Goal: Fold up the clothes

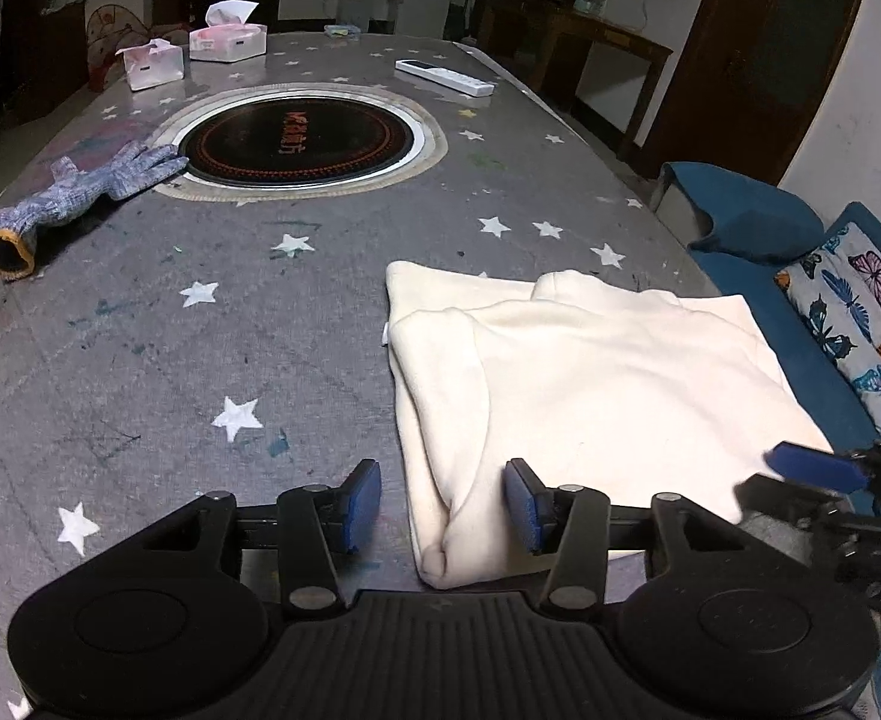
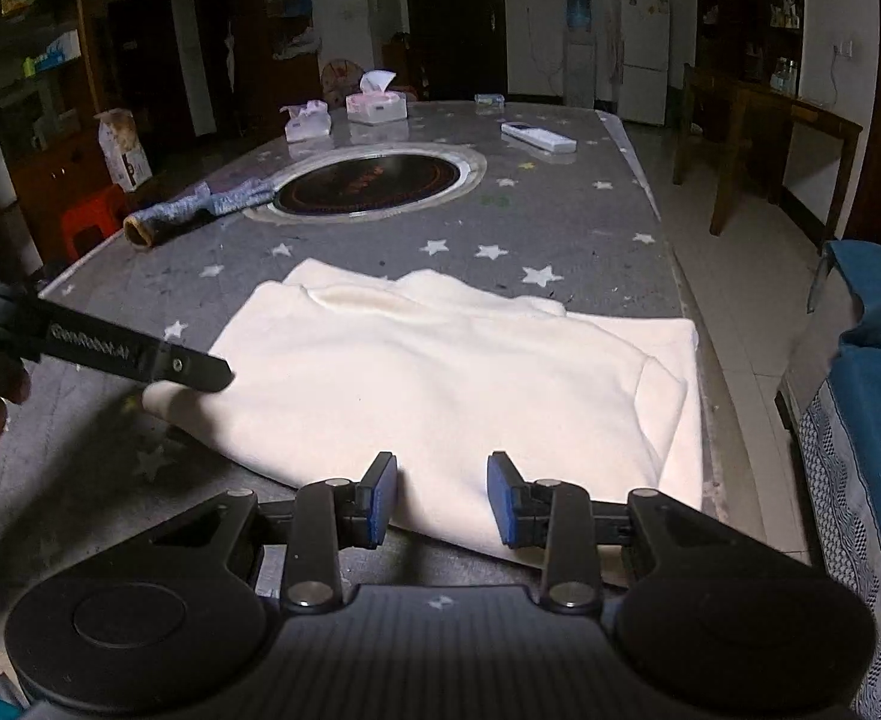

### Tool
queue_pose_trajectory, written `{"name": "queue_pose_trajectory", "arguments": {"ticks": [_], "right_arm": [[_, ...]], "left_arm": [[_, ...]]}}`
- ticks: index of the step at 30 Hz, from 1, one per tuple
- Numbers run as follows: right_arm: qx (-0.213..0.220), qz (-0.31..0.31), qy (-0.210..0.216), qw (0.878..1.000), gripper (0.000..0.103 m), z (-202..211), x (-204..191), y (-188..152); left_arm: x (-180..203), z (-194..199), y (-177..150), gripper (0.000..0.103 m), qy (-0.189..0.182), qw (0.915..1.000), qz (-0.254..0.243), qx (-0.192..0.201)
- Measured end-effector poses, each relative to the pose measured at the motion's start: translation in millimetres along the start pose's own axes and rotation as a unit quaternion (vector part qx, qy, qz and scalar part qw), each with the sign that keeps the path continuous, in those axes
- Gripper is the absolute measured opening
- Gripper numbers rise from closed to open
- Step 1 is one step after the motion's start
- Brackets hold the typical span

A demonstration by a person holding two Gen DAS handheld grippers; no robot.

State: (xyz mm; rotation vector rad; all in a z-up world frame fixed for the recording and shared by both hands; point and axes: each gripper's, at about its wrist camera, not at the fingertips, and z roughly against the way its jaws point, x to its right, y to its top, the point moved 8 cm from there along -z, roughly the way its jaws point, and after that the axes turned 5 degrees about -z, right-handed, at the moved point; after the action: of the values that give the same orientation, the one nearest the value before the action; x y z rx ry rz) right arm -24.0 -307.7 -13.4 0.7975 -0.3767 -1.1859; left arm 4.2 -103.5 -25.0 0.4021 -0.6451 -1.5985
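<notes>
On the grey star-printed table (image 1: 140,330), a cream fleece garment (image 1: 590,372) is laid folded into a soft rectangle near the edge. Both left gripper (image 1: 443,507) and right gripper (image 2: 442,498) are held released, blue pads apart, gripping nothing.

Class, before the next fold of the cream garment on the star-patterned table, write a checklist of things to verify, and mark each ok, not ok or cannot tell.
1. Cream fleece garment lies flat, sides folded in: ok.
2. Left gripper jaws apart, holding nothing: ok.
3. Right gripper jaws apart over the near hem, not pinching: ok.
4. Blue knitted glove away from the garment: ok.
5. Garment fully on the grey star-patterned table: cannot tell, its right edge is close to the rim.
</notes>
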Motion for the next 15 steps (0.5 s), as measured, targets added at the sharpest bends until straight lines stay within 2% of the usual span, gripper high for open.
{"name": "queue_pose_trajectory", "arguments": {"ticks": [8,15], "right_arm": [[-0.005,-0.021,-0.009,1.000,0.033,5,19,-3],[0.013,-0.036,-0.018,0.999,0.033,-5,37,27]], "left_arm": [[3,2,3,0.052,0.003,1.0000,-0.005,0.001],[10,5,7,0.053,0.001,0.9999,-0.012,0.005]]}}
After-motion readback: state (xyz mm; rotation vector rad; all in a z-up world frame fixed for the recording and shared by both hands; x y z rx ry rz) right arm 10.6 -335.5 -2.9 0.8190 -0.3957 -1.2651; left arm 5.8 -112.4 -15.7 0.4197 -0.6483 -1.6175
